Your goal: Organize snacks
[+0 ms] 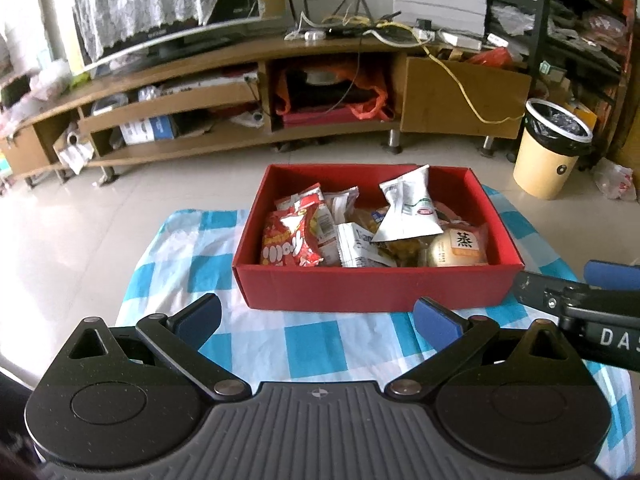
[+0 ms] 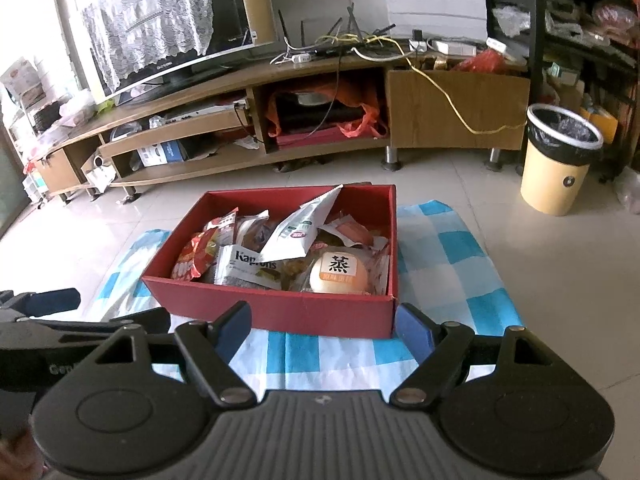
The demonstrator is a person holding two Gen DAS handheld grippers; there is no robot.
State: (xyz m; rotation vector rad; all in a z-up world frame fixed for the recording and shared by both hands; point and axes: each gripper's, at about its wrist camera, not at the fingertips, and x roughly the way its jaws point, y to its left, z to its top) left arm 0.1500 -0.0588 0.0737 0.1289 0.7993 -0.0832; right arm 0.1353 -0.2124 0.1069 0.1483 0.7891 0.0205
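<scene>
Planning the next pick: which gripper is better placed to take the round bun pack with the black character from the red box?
Right, probably. The round bun pack lies in the red box's near right corner, ahead of the open right gripper; the left gripper faces the box's left half.

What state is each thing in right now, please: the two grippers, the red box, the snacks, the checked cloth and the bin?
Left gripper: open, empty, short of the box.
Right gripper: open, empty, short of the box.
Red box: lidless, resting on the cloth.
Snack packets: piled loosely inside the box.
White pouch: tilted, lying on top of the pile.
Checked cloth: spread on the floor.
Bin: upright, lined with a bag.
</scene>
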